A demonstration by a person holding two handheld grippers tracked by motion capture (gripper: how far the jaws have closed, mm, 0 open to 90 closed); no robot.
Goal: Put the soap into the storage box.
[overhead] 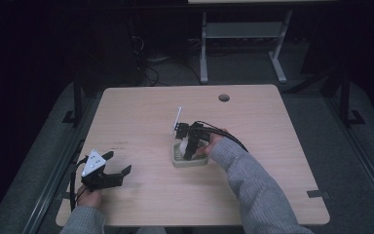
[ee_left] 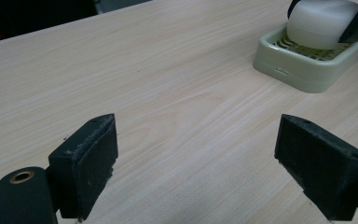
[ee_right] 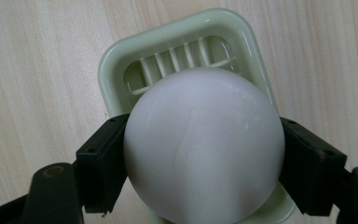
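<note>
A pale green slatted soap dish (overhead: 177, 161) (ee_left: 303, 70) (ee_right: 116, 65) sits near the middle of the wooden table. My right gripper (overhead: 189, 151) (ee_right: 204, 163) points down over it, shut on a white rounded bar of soap (ee_right: 204, 149) (ee_left: 321, 21) held just above or on the dish's slats. The soap hides most of the dish in the right gripper view. My left gripper (overhead: 108, 170) (ee_left: 205, 163) rests at the table's front left, jaws wide open with only bare tabletop between them, well apart from the dish.
The wooden table (overhead: 141, 112) has a round cable hole (overhead: 224, 97) near its back edge. Beyond it stand a white desk frame (overhead: 243, 34) and cables on a dark floor. A grey-sleeved forearm (overhead: 253, 190) crosses the table's front right.
</note>
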